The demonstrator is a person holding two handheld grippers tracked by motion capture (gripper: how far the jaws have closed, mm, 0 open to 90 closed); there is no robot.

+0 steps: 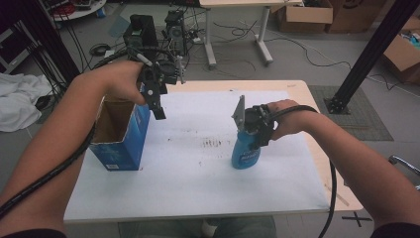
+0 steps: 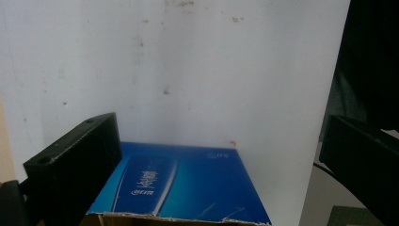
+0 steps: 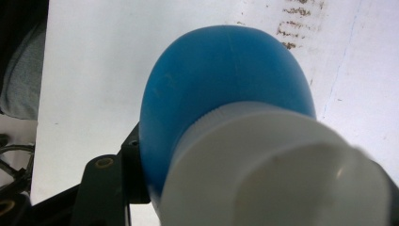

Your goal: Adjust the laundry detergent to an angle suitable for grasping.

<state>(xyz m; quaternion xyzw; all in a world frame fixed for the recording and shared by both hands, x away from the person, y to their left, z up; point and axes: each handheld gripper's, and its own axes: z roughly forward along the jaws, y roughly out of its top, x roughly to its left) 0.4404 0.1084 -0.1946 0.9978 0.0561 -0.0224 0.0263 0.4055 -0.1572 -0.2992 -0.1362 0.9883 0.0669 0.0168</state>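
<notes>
Soft, even light falls from above; the white worktop (image 1: 198, 168) is bright without glare. The box (image 1: 121, 141) casts a faint shadow toward 5 o'clock. In the right gripper view the white cap (image 3: 277, 174) at 5 o'clock is badly blurred; the left gripper view looks hazy and washed out.

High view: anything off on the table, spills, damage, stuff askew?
Dark smudges mark the white sheet between the blue box and the blue bottle; they look dry, not wet. The box's open top has a ragged, torn edge. Box and bottle both stand upright.
</notes>
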